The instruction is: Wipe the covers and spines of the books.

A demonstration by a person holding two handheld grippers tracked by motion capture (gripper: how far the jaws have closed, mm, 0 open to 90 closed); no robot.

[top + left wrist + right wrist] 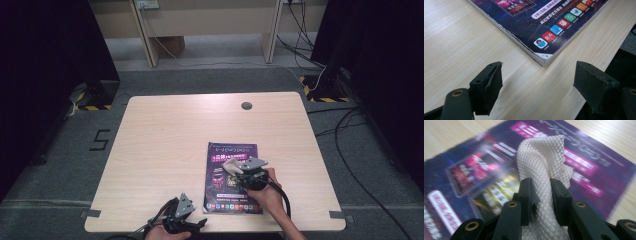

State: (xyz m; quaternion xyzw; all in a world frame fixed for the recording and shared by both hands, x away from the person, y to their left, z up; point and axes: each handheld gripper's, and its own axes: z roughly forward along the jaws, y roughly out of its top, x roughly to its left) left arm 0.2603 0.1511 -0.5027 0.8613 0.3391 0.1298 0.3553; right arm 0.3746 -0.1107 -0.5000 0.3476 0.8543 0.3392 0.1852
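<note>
The right gripper (pixel 541 195) clamped the cloth (pixel 541 157) on the magazine (pixel 232 177), wiping seemingly underway; the left gripper (pixel 537 82) waited with jaws apart.

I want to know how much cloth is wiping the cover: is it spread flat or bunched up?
Bunched up. The white cloth is gathered into folds, pinched between the right gripper jaws above the magazine.

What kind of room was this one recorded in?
Probably a lab or recording bay, not a home: a lone desk on grey carpet, black curtains on both sides, loose cables on the floor, and hazard-striped tape at the stand bases.
</note>
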